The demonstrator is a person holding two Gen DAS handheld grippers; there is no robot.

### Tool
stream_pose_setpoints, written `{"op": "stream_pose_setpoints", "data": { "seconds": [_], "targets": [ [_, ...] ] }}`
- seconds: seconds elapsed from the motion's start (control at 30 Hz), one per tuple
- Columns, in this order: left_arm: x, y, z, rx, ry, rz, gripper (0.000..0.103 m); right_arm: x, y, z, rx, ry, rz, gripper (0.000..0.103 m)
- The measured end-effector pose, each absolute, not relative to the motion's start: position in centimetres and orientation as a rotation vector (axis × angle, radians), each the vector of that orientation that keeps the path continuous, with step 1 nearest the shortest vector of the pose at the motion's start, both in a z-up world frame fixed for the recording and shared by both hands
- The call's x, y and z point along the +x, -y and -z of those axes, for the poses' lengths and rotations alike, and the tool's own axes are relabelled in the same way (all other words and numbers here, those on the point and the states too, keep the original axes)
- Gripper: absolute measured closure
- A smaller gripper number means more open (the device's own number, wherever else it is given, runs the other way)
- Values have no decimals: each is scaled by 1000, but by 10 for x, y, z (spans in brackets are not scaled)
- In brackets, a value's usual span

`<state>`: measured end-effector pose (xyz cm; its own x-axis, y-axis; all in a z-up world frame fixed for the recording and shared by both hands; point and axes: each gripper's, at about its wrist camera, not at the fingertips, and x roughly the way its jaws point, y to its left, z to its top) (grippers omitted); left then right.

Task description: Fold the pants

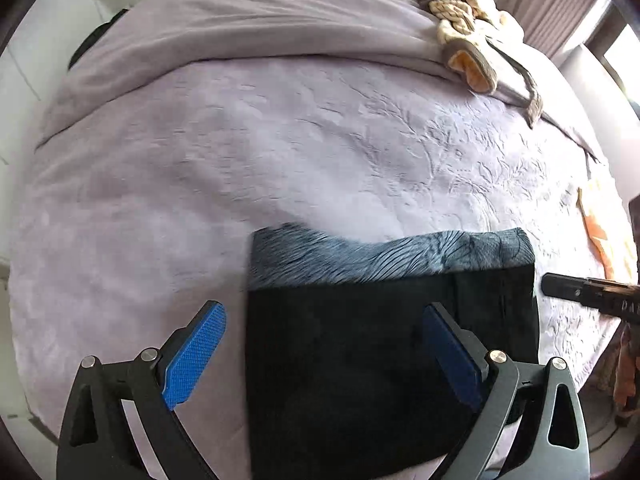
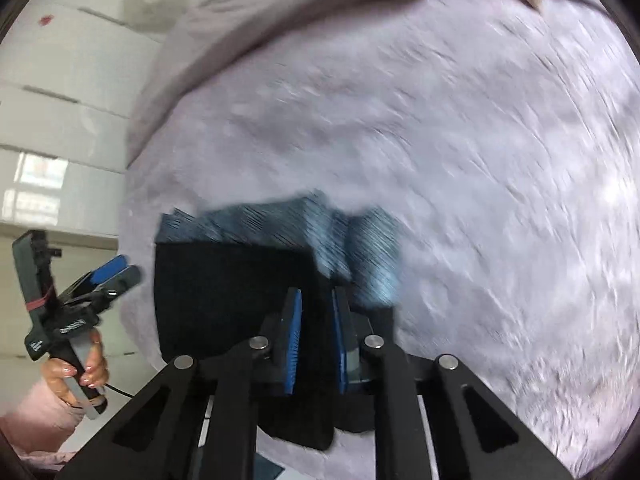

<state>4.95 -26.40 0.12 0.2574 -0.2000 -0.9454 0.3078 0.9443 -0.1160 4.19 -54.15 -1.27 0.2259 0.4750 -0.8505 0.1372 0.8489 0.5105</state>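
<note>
Two hand-held grippers over one pair of pants (image 1: pixel 360 360), folded into a dark compact rectangle on the bed (image 1: pixel 280 160) near its front edge, with a blue-grey patterned layer (image 1: pixel 400 256) showing along the far side. Left hand-held gripper (image 1: pixel 324 352) has jaws spread wide, straddling the left part of the bundle, nothing pinched. Right hand-held gripper (image 2: pixel 316 340) has jaws nearly together over the dark fabric; right wrist view is motion-blurred and I see no cloth clearly clamped between the blue pads (image 2: pixel 294 344), so it reads as closed on nothing. Left hand (image 2: pixel 86 368) shows holding its handle. Fabric looks soft, light, limp, matte rather than slippery; it will sag and unfold if lifted by one layer. Best hold, I'd judge: pinch all layers together at a folded edge or corner, both sides at once. Beige-and-grey garment (image 1: pixel 472 28) lies well apart at the far side.
</note>
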Motion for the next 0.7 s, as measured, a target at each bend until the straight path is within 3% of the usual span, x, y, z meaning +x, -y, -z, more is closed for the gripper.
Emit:
{"op": "stream_pose_setpoints", "data": {
  "seconds": [0.17, 0.4, 0.6, 0.7],
  "targets": [
    [55, 274, 52, 134, -1354, 263, 3, 66, 505, 39, 397, -1400, -243, 91],
    [43, 273, 34, 201, -1364, 208, 3, 59, 508, 48, 429, -1417, -213, 93],
    [19, 280, 14, 249, -1368, 143, 3, 32, 529, 39, 490, -1463, -161, 73],
    [5, 282, 5, 247, -1371, 114, 3, 21, 526, 35, 492, -1473, -163, 53]
  ]
}}
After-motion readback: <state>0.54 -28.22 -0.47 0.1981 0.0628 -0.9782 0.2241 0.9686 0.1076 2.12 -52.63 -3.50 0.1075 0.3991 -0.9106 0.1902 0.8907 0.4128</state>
